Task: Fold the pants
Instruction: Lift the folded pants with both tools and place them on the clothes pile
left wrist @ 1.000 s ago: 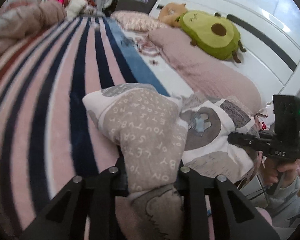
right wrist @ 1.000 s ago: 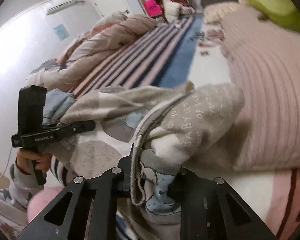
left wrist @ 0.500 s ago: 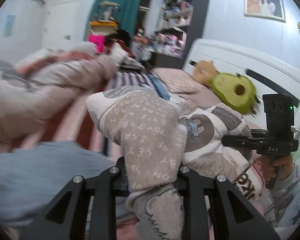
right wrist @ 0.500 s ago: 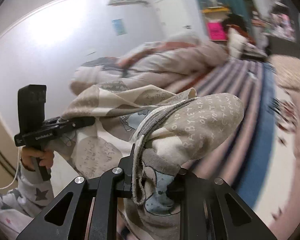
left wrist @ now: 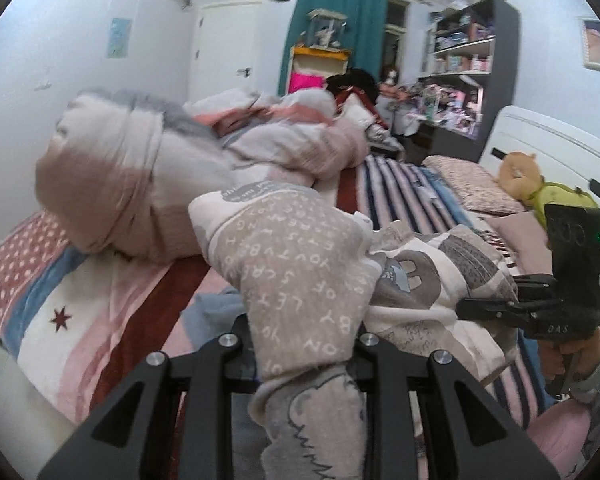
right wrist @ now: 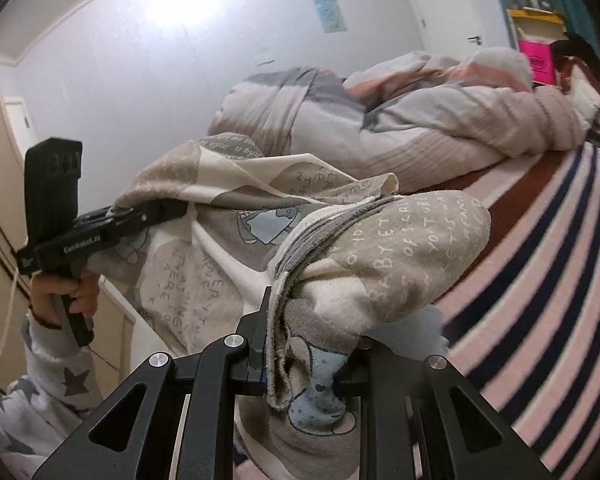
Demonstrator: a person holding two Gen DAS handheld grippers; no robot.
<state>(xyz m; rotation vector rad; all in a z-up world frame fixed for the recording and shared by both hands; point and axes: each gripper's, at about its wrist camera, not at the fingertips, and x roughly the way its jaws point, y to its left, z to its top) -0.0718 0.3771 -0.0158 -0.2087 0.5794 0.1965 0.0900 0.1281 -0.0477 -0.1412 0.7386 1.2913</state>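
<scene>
The pants [left wrist: 308,280] are beige and cream with printed letters and cartoon patches. They hang in the air above the bed, stretched between my two grippers. My left gripper [left wrist: 304,356] is shut on one bunched end of the pants. My right gripper [right wrist: 308,364] is shut on the other bunched end [right wrist: 380,264], near its grey ribbed edge. The left wrist view shows my right gripper [left wrist: 472,308] at the right, clamped on the cloth. The right wrist view shows my left gripper [right wrist: 172,210] at the left, also clamped on the cloth.
A striped pink, white and navy blanket [left wrist: 404,184] covers the bed. A bunched pink and grey duvet [left wrist: 148,168] lies along the wall side [right wrist: 420,120]. Pillows and an avocado plush [left wrist: 560,200] sit by the white headboard. Shelves [left wrist: 468,72] stand at the back.
Both grippers have lifted and tilted up with the pants still held. The views have swung from the bed surface and the pillows toward the duvet and the room's walls.
</scene>
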